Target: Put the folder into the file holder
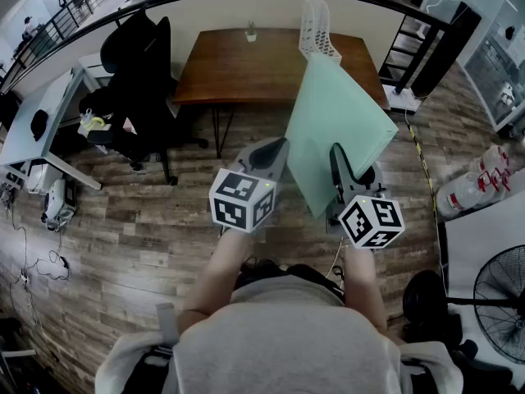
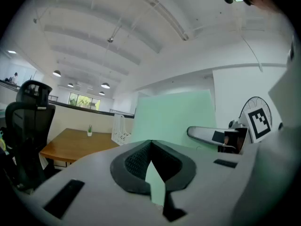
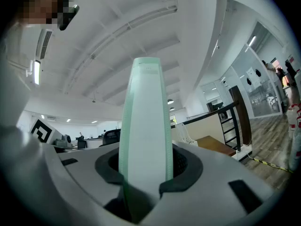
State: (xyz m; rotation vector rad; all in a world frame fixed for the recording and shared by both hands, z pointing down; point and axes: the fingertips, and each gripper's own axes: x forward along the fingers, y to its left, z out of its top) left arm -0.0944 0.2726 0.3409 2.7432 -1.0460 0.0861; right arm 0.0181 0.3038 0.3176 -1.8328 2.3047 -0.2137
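Observation:
A large pale-green folder [image 1: 340, 121] is held up off the floor in front of me, tilted, well short of the brown table [image 1: 238, 68]. My right gripper [image 1: 338, 154] is shut on its lower edge; in the right gripper view the folder [image 3: 146, 126] stands edge-on between the jaws [image 3: 146, 157]. My left gripper [image 1: 281, 144] is at the folder's lower left edge, and a green sliver of the folder [image 2: 174, 117] sits between its closed jaws [image 2: 150, 145]. The white mesh file holder [image 1: 318, 31] stands upright at the table's far right; it also shows small as the file holder [image 2: 121, 131] and the file holder [image 3: 181, 134].
A black office chair [image 1: 135, 72] stands left of the table, and a small potted plant [image 1: 251, 31] sits at its back edge. A white desk [image 1: 41, 121] is at far left, a black fan [image 1: 500, 294] at lower right, and a dark railing and stairs [image 1: 418, 48] behind.

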